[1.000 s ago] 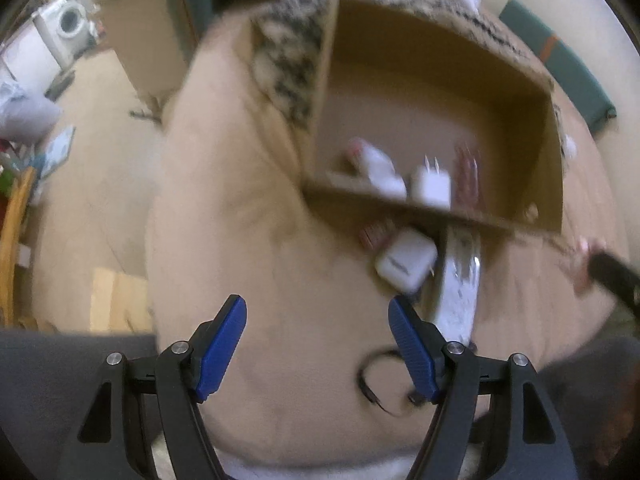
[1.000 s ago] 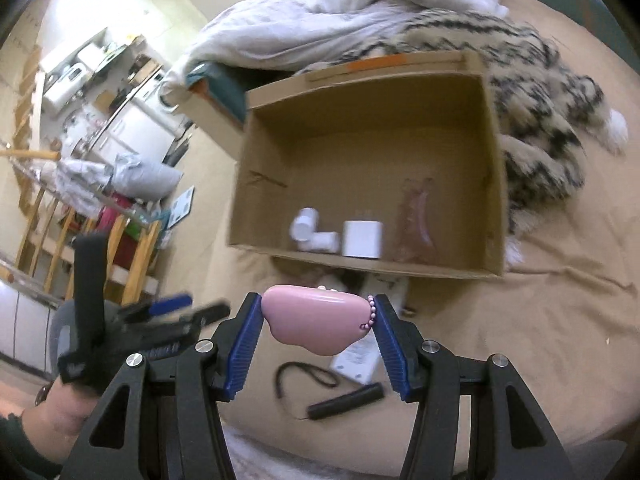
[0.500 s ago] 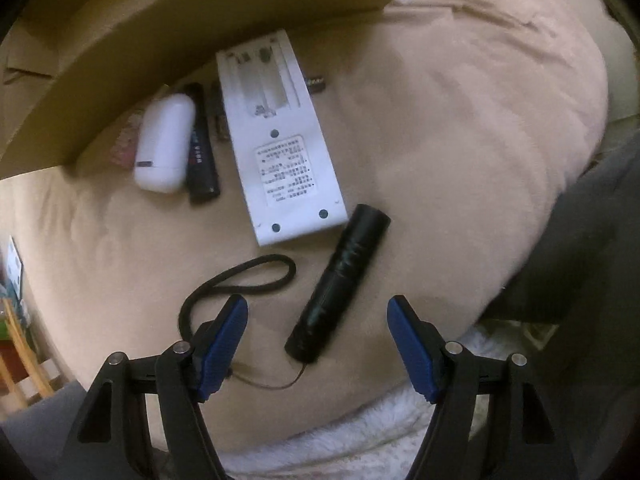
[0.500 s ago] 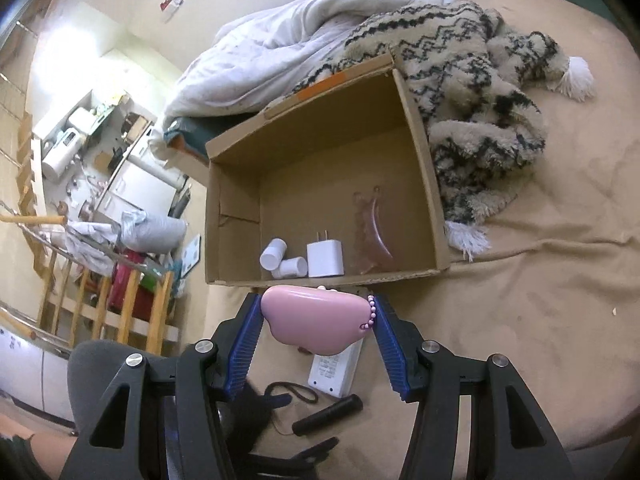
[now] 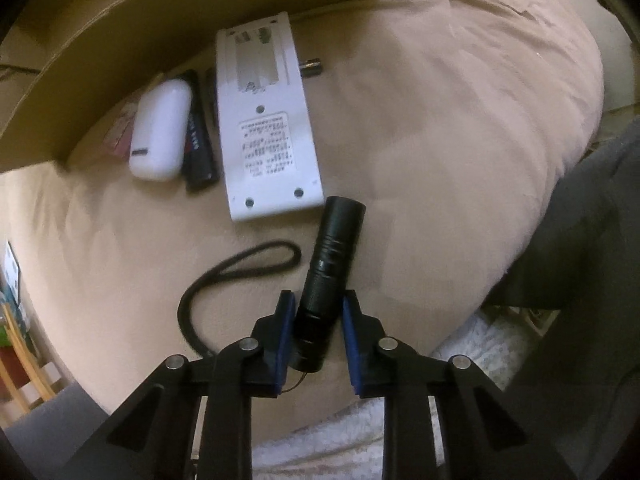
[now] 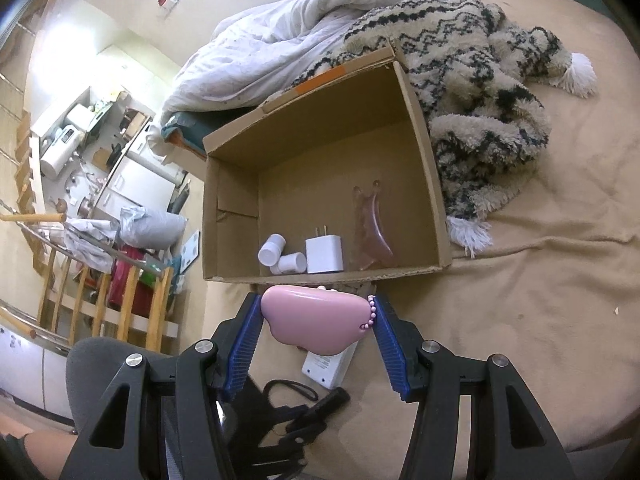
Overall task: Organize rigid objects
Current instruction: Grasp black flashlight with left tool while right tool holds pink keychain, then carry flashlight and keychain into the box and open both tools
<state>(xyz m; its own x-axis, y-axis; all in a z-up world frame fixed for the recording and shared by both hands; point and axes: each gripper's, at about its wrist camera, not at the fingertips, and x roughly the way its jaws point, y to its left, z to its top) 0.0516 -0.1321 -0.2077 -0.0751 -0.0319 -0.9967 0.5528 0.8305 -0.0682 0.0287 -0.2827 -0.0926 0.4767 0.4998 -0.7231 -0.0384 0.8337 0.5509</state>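
Note:
A black flashlight [image 5: 334,256] with a looped lanyard [image 5: 240,264] lies on the tan bedsheet. My left gripper [image 5: 316,300] points straight down and its jaws are closing, the blue pads touching the flashlight's tail end on both sides. The right wrist view shows that same flashlight [image 6: 332,398] low in the picture. My right gripper [image 6: 318,304] is shut on a pink rounded case [image 6: 316,320] with a bead chain, held just before the near wall of an open cardboard box [image 6: 424,160].
In the box lie a white plug adapter [image 6: 325,255], two white bottles [image 6: 272,250] and a pinkish translucent piece [image 6: 370,228]. Beside it on the sheet are a white charger [image 5: 266,132], a white case [image 5: 160,136] and a black stick [image 5: 198,152]. A patterned blanket [image 6: 480,92] lies to the right.
My left gripper swung down from the box to the flashlight, then its jaws closed onto the flashlight's tail. The right gripper rolled a little and keeps its hold on the pink case.

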